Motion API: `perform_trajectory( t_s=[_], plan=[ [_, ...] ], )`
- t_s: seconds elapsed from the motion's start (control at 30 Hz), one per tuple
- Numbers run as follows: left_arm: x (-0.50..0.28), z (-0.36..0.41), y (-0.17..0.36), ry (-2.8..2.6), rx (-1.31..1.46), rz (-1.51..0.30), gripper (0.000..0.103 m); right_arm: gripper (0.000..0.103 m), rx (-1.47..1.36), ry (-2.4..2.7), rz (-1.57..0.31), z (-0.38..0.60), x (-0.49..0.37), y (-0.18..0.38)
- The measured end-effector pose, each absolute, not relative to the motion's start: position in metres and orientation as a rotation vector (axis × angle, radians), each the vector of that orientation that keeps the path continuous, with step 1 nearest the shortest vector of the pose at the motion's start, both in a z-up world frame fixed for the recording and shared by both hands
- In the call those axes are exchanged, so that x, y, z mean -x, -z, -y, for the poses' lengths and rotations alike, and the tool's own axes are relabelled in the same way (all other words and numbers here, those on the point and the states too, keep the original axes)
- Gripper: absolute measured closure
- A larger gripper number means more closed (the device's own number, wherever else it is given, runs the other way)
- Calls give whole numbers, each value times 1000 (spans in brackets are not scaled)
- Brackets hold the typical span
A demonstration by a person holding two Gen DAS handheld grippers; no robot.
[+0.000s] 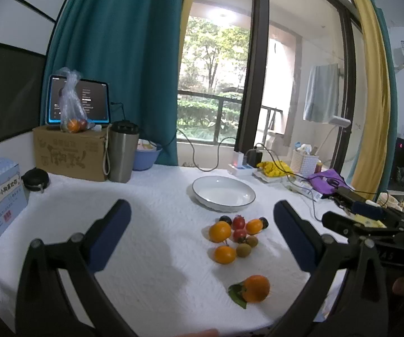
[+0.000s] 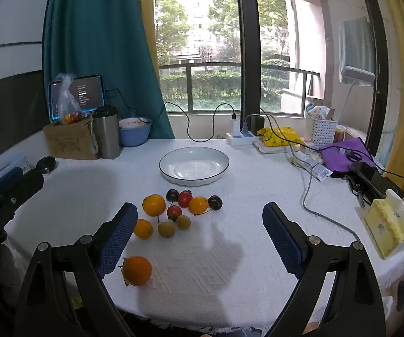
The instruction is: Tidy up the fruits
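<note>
Hovering over the tabletop (image 2: 258, 196), both tools, left (image 1: 202, 233) and right (image 2: 200, 236), are held wide and empty; fruits (image 2: 173, 213) lie ahead, plate (image 2: 194, 166) beyond.

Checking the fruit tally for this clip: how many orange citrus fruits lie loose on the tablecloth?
4. Three sit in the cluster before the plate: one at its left, one at its right, one nearer. The fourth, with a leaf, lies alone nearest the grippers.
</note>
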State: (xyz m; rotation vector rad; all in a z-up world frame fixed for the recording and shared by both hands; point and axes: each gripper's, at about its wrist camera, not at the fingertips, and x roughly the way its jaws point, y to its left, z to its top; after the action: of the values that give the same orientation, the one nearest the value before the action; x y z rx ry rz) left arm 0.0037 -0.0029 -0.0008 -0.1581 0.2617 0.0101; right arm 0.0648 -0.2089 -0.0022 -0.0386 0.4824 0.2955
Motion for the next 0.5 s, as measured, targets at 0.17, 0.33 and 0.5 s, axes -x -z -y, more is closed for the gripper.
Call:
perform_trajectory(
  t_s=[0.17,0.33,0.5],
  plan=[
    [-3,3,1,-8,163,-257,1,10,47,-298,-476,204,-59,1],
    [-2,4,2,1,162,-255,1,10,53,-302,-473,208,-58,-4],
    [-2,2,1,3,162,-255,1,10,55,-303,-474,206,-58,-3]
  ],
)
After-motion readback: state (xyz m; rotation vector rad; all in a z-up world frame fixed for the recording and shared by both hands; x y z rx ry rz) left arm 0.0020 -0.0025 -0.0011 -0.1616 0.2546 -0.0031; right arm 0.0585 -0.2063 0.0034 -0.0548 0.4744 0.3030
